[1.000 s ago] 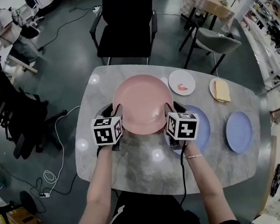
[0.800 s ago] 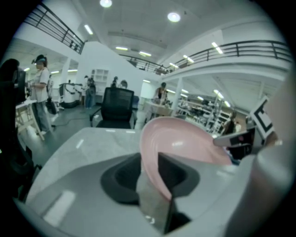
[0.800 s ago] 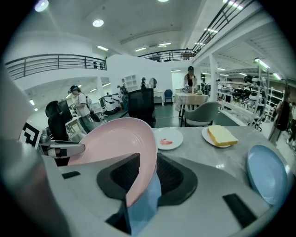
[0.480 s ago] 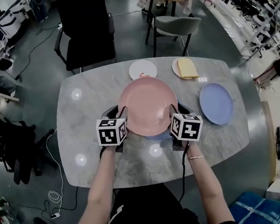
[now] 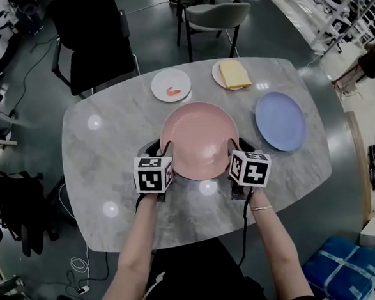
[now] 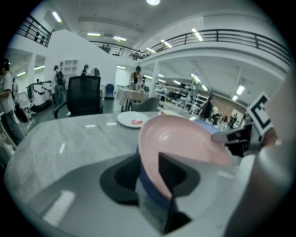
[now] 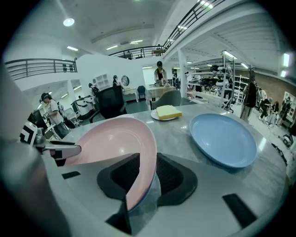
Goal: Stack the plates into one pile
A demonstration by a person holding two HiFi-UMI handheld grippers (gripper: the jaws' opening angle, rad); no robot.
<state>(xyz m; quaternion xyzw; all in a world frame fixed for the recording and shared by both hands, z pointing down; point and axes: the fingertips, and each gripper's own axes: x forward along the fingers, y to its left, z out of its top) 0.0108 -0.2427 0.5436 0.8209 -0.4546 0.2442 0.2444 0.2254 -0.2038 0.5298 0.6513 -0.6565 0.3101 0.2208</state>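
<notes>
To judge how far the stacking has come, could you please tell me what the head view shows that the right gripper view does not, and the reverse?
Only the head view: the small white plate with a red smear near the far edge of the grey marble table. Only the right gripper view: a bluish edge directly beneath the rim of the round pink plate. Both: that pink plate, the separate round blue plate and the yellow block on a white plate.

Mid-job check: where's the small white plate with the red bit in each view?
Head view: small white plate, top centre, table's far edge.
Left gripper view: left of centre, beyond the pink plate.
Right gripper view: not in it.
Shared landmark: the pink plate, in all three.
</notes>
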